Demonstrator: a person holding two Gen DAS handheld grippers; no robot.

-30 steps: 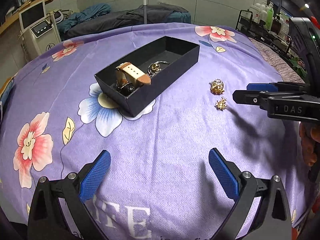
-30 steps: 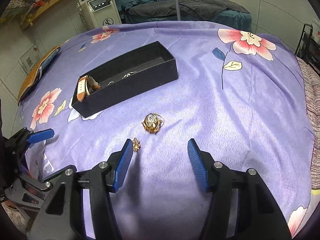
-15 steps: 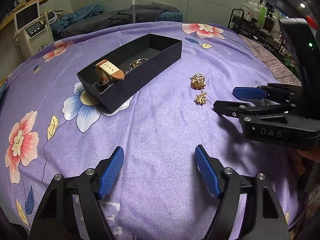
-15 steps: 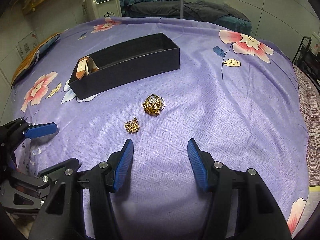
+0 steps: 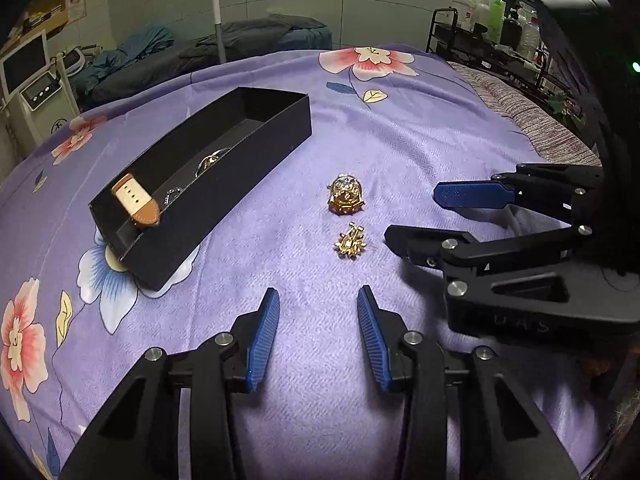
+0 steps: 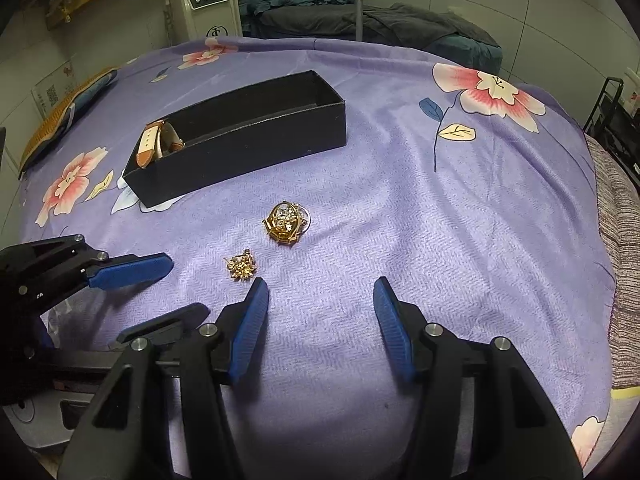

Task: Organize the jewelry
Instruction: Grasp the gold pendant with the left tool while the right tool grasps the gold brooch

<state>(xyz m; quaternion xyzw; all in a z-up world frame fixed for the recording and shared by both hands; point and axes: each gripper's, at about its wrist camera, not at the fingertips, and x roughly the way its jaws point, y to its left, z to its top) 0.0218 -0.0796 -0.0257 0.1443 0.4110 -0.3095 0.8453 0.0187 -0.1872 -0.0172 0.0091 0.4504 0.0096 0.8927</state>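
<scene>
A purple flowered cloth (image 5: 400, 152) covers the tabletop. Ahead and to the left of both hand-held grippers sits a long black box (image 5: 224, 176); at its near end lies a tan watch strap (image 5: 136, 204), with silvery pieces (image 5: 210, 160) further along that are too small to identify. The left hand-held gripper (image 5: 318, 332) hovers empty, its blue pads moderately apart. The right hand-held gripper (image 6: 320, 320), faintly marked "DAS" in the left view, is also empty and spread wider. Between them lie two gold items: a larger brooch (image 6: 286, 224) further ahead, and a small brooch (image 6: 241, 266) just beyond the right one's left fingertip.
</scene>
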